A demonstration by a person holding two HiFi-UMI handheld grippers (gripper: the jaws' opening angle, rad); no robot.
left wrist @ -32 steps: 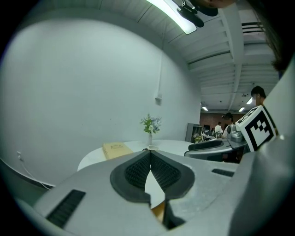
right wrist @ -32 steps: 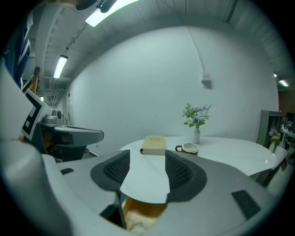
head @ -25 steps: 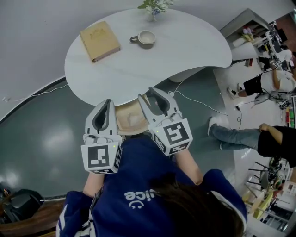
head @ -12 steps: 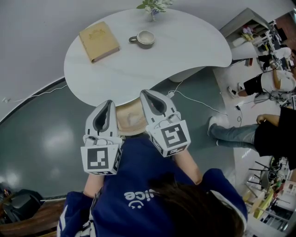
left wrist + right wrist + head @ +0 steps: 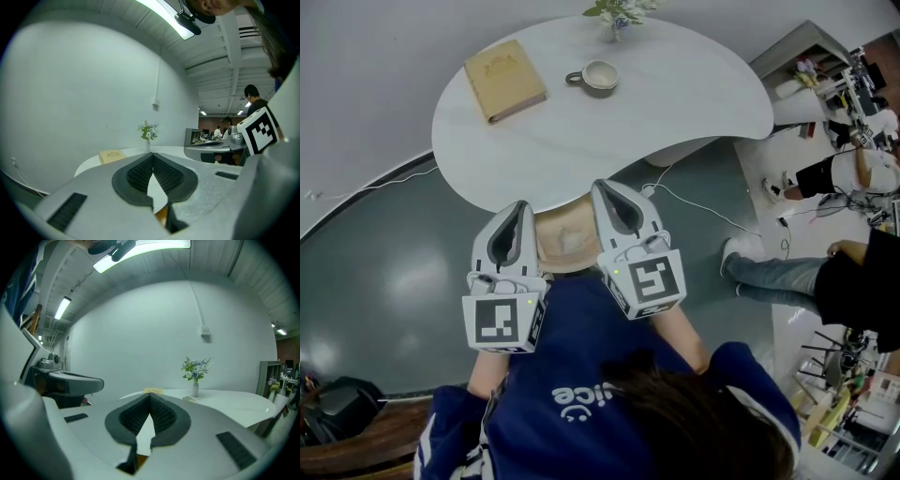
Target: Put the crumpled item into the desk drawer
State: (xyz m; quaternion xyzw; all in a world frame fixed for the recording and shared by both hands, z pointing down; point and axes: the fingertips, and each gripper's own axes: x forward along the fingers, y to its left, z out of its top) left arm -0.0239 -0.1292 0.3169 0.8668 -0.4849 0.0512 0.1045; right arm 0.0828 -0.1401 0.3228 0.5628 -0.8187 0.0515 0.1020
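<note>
The desk drawer [image 5: 549, 249] stands pulled out under the near edge of the white desk [image 5: 581, 131], its wooden inside showing between my two grippers. A pale crumpled item [image 5: 573, 240] lies in it. My left gripper [image 5: 522, 205] hangs over the drawer's left edge, shut and empty; in the left gripper view its pads [image 5: 140, 174] meet at the tip. My right gripper [image 5: 603, 185] sits over the drawer's right edge, also shut with nothing between its pads [image 5: 161, 414].
On the desk are a tan book [image 5: 504, 79], a grey cup [image 5: 598, 77] and a small vase of flowers [image 5: 613, 15]. A cable [image 5: 698, 208] runs across the dark floor. People and cluttered shelves [image 5: 853, 103] are at the right.
The right gripper's jaws have closed from partly open and it has shifted slightly toward the desk. The left gripper has stayed where it was.
</note>
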